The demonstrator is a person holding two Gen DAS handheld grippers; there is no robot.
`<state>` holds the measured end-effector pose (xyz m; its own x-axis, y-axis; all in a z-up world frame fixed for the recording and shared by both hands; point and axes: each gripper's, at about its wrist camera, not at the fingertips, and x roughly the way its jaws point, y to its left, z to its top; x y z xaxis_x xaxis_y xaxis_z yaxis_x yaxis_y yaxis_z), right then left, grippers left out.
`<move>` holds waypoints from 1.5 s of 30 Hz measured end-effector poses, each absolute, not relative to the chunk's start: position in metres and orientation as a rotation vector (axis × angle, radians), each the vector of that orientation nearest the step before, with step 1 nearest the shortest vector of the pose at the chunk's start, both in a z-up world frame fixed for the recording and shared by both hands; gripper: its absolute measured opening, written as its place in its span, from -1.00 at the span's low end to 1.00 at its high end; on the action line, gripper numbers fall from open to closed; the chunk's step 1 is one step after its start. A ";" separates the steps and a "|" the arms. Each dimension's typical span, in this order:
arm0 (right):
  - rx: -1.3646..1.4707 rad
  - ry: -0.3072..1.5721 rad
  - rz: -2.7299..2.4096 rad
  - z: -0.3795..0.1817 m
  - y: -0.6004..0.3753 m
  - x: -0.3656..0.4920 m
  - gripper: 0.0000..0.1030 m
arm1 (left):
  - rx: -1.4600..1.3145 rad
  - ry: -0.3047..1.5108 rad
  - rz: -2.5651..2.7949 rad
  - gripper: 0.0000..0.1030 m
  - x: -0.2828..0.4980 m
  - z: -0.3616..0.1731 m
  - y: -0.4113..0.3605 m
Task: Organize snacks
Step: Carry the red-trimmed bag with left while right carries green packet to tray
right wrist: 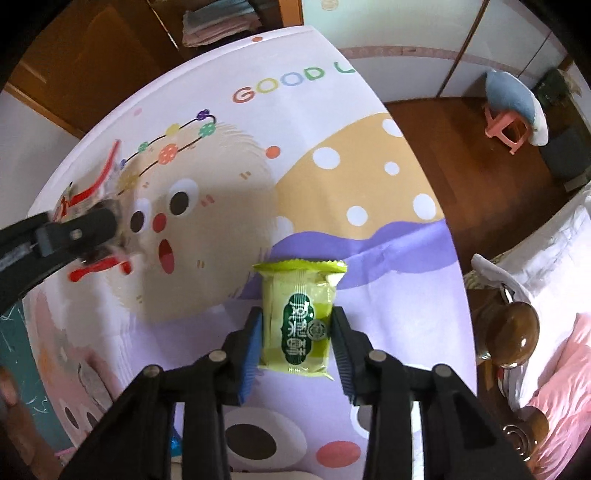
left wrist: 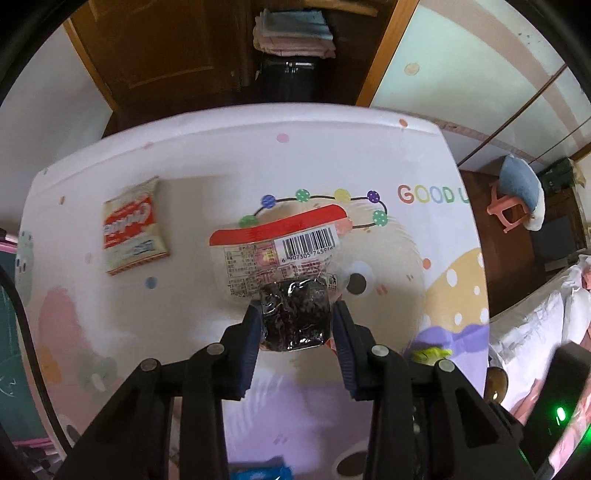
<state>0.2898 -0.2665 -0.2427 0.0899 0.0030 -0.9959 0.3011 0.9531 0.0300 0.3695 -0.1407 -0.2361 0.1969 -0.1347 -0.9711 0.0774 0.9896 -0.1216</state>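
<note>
Left wrist: jaws clamp clear packet [left wrist: 284, 280], dark, perhaps dried-fruit contents. Right jaws clamp green packet [right wrist: 299, 317].

We see the worktop [right wrist: 388, 258] covered with a cartoon print: a round face with dark eyes and a red mouth, a yellow patch with white dots, a purple band, and coloured letters reading "GOOD" [right wrist: 280, 86] near the far edge. Beyond that edge stands a dark wooden cabinet [left wrist: 155, 48] with a stack of folded cloths [left wrist: 293, 33] on something dark. To the right, on the brown wooden floor [right wrist: 461, 155], we find a pink stool [right wrist: 508, 127] with a blue cushion [right wrist: 515, 96] on it. Nearer, at the right side, we see a bed with white and pink bedding [right wrist: 554, 369] and a brown rounded wooden knob [right wrist: 511, 334].
</note>
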 end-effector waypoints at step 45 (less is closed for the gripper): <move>0.193 1.289 0.170 -0.073 -0.171 0.049 -0.30 | 0.017 1.264 -0.446 -0.30 0.051 -0.094 -0.023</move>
<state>0.0485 -0.1706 -0.0730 0.2695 0.2330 -0.9344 -0.0175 0.9713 0.2371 0.0509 -0.0231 -0.0943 0.2286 -0.3150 -0.9212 0.3329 0.9145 -0.2301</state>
